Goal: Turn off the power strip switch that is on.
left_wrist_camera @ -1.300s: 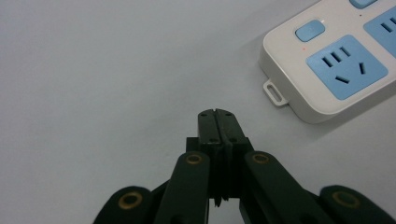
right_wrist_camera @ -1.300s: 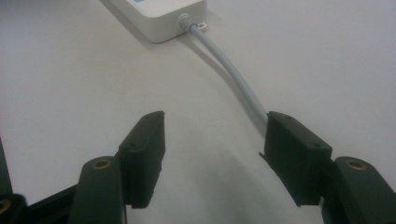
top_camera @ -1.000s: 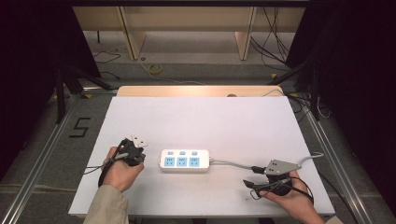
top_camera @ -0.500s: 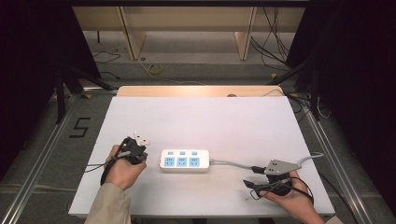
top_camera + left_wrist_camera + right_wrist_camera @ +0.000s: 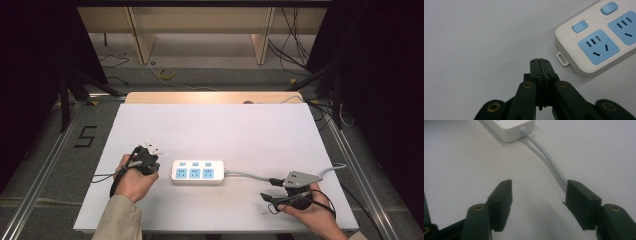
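At the near middle of the white table (image 5: 215, 125) I log one white power strip (image 5: 197, 172), lying flat, long side across the table, three blue sockets facing up with three small blue switches along its far edge. One grey cord (image 5: 247, 174) leaves its right end and runs right across the tabletop toward the table's right edge.

Left gripper (image 5: 151, 162): held in my left hand (image 5: 132, 180), just beside the strip's left end, apart from it. In the left gripper view its jaws stand pressed together with nothing between them, tips (image 5: 539, 65) over bare table, the strip's left end (image 5: 596, 42) up to the right with a small mounting tab at its corner.

Right gripper (image 5: 270, 190): held in my right hand (image 5: 312, 210), near the table's front right, well apart from the strip's body, grey plate on top. In the right gripper view its jaws stand wide apart and hold nothing; the cord (image 5: 549, 160) passes just behind the right-hand jaw, and whether it touches that jaw I cannot tell. The strip's cord end (image 5: 511, 128) lies farther off.

Surroundings: grey floor with a black figure 5 (image 5: 85, 136) left of the table; wooden shelving (image 5: 200, 30) beyond.
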Demonstrator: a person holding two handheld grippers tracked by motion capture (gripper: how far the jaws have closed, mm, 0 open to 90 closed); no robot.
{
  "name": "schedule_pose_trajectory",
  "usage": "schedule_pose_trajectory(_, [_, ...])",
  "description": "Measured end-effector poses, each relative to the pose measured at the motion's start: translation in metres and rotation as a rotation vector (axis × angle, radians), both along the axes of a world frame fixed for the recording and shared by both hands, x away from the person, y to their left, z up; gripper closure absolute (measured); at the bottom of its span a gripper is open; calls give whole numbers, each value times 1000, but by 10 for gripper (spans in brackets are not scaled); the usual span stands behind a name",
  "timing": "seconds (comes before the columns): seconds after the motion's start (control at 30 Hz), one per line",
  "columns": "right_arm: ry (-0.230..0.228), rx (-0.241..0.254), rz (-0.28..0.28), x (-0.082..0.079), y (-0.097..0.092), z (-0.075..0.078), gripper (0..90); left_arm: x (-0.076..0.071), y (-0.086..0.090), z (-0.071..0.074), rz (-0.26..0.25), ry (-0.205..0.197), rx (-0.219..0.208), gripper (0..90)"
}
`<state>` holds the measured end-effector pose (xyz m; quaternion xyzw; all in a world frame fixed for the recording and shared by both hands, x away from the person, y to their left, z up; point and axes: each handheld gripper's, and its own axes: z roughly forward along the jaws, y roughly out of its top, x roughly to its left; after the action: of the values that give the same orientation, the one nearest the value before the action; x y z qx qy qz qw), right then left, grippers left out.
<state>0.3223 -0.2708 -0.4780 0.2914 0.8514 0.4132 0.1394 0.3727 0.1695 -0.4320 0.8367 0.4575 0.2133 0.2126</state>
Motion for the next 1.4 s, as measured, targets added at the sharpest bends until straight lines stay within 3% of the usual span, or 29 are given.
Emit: schedule_pose_trajectory(1.4, [0,0,1,0,0,0,393,8,-16,5,-16,4,-2,897])
